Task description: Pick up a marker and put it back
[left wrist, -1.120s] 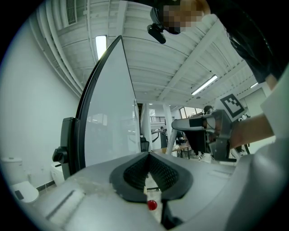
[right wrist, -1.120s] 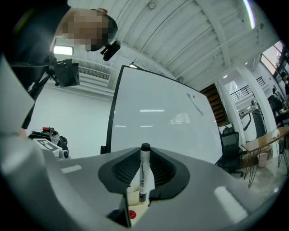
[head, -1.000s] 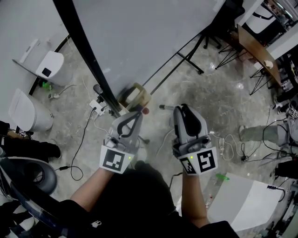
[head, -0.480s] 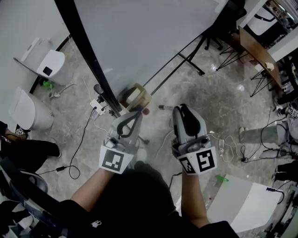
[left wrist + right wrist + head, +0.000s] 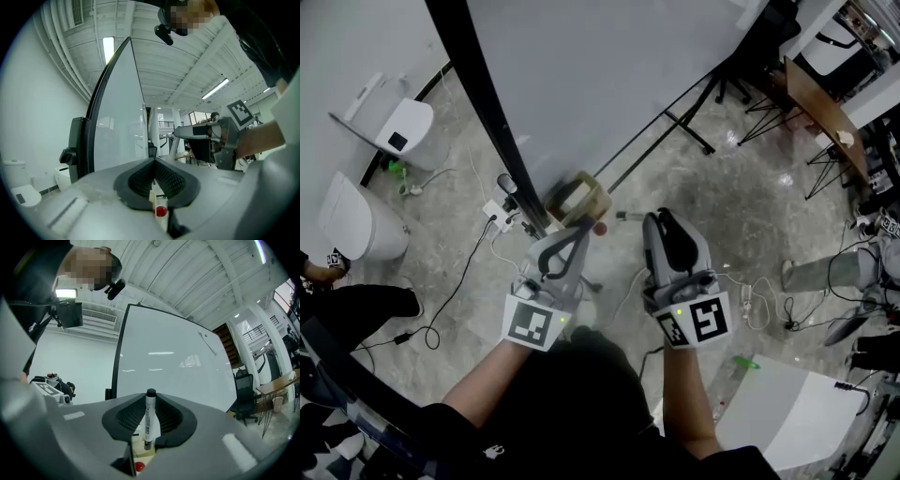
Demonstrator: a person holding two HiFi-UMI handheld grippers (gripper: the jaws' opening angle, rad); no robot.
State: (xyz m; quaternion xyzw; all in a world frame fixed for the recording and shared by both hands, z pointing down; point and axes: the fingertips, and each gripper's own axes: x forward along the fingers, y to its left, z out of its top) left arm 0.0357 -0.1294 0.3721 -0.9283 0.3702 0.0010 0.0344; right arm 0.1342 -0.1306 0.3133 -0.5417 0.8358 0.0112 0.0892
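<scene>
1. White-barrelled marker point(image 5: 149, 420) with a black top end stands upright between the pads of the right claw point(image 5: 148, 404) — pinched at mid-barrel.
2. Its dark lower end hangs right over a cream box point(image 5: 140, 454). Whether it touches the box I cannot tell.
3. A red knob point(image 5: 139, 466) shows at the near edge of the box.
4. The left claw point(image 5: 153, 161) sits level, just beside the right one, with its tips pressed together. The box edge and the red knob show in the slit low between its jaws, and contact there is unclear.
5. Both claws point at a whiteboard point(image 5: 600, 75) with a black frame, which stands just behind the box.
6. Grey stone floor point(image 5: 741, 187) lies below — cables point(image 5: 478, 272) trail across it near the foot of the whiteboard.
</scene>
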